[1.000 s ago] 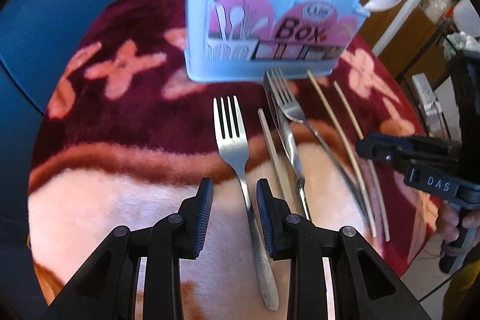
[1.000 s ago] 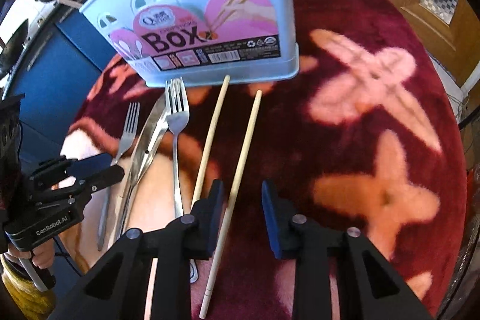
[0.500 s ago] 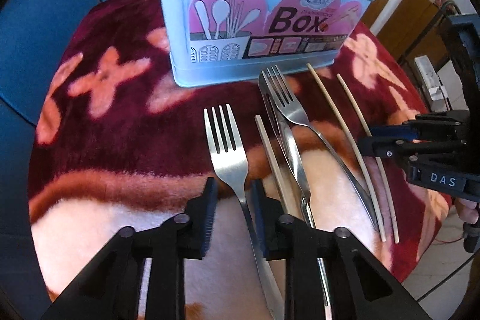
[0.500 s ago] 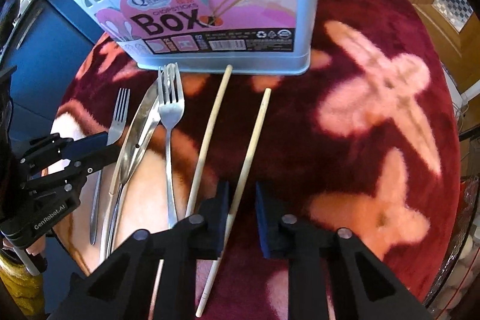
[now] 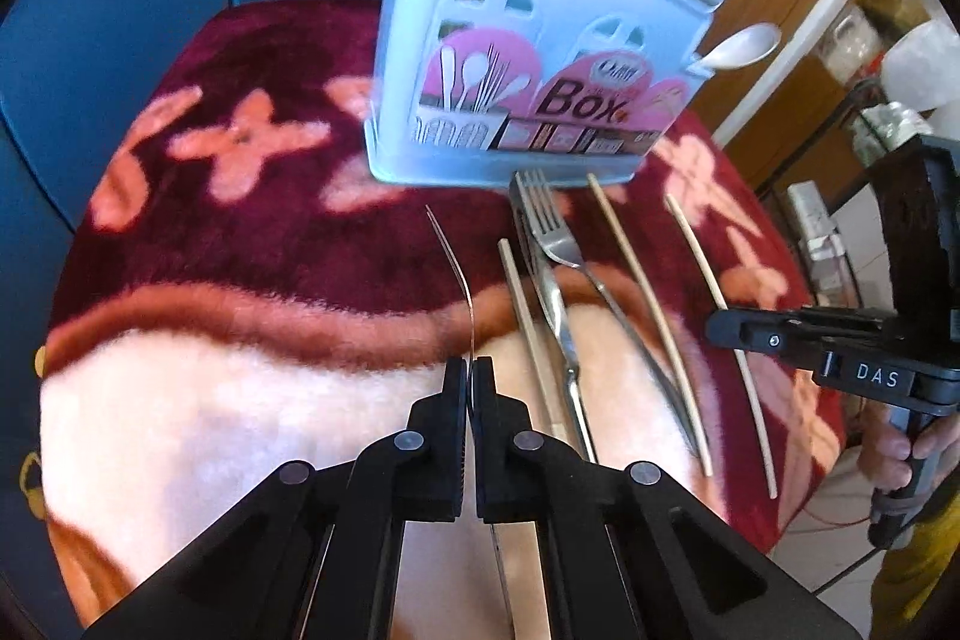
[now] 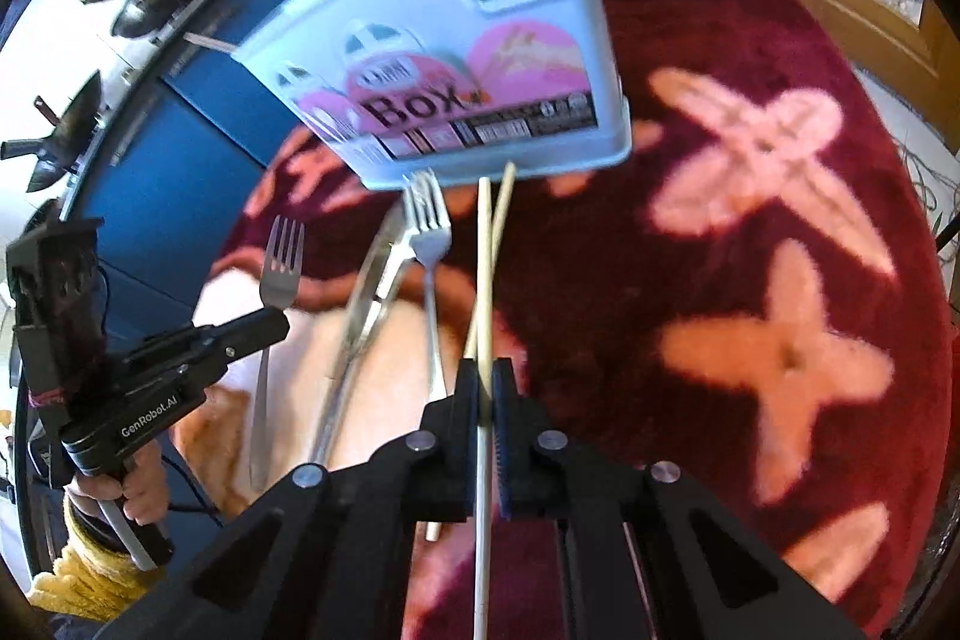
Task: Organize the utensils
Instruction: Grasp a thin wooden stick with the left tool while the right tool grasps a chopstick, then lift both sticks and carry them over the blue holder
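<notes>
The pale blue plastic cutlery box (image 5: 540,58) with pink labels stands upright on the dark red floral plush blanket (image 5: 252,232). In front of the box, the left gripper (image 5: 472,388) is clamped tight on the handle of a silver metal fork (image 5: 459,274), seen edge-on there as a thin curved line; in the right wrist view the same fork (image 6: 281,262) shows its tines pointing toward the box.

Also in front of the box, the right gripper (image 6: 485,388) is pinched on a pale wooden chopstick (image 6: 483,316), whose tip reaches close to the box's base. A second chopstick (image 6: 497,232) crosses it just ahead of the jaws.

Between the two held pieces, before the box, lie another silver fork (image 5: 555,232), a silver table knife (image 5: 558,316) and a third wooden chopstick (image 5: 525,304) on the blanket. A fork and a white spoon (image 5: 741,46) stand in the box.
</notes>
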Motion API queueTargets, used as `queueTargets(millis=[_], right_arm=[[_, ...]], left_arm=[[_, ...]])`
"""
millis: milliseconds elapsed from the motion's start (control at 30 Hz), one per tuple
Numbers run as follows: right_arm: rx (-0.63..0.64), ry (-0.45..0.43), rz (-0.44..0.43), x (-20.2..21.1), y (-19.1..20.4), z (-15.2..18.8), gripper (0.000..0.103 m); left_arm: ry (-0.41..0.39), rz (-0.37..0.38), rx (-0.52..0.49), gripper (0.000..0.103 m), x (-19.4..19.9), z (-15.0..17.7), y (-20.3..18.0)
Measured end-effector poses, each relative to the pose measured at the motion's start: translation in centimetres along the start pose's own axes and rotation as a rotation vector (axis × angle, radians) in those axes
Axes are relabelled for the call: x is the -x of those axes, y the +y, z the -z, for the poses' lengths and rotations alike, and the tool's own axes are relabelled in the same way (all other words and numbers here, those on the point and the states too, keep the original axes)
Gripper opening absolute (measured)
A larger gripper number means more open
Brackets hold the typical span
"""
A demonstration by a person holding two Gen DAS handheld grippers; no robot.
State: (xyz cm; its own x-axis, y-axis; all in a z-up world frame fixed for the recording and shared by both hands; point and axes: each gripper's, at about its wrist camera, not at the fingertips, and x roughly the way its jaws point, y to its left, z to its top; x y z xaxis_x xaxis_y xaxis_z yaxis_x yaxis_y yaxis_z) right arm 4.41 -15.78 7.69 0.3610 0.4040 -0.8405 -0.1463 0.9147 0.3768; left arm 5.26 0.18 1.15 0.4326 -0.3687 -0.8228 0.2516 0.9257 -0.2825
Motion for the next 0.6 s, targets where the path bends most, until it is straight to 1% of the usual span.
queueTargets(millis=[133,300,433,600], right_arm=[[0.021,-0.108,-0.004,1.8,0.8,0.0,0.006],[0.049,-0.232,0.0,4.8,1.2,-0.5,0.006],[0.068,-0.316,0.006,6.6,2.3,-1.4,0.006],[0.083,-0.41,0.013,7.6,3.2,-3.4,0.006]], left_arm=[[-0.093,0.017,-0.002,0.001,2.5,0.6,-0.2],[-0.214,-0.004,-0.02,0.001,5.6,-0.1,-1.1],[-0.291,-0.002,-0.031,0.001,7.7,-1.7,-1.7],[-0.385,-0.009,-0.048,0.001,9.6,-4.3,-2.6]])
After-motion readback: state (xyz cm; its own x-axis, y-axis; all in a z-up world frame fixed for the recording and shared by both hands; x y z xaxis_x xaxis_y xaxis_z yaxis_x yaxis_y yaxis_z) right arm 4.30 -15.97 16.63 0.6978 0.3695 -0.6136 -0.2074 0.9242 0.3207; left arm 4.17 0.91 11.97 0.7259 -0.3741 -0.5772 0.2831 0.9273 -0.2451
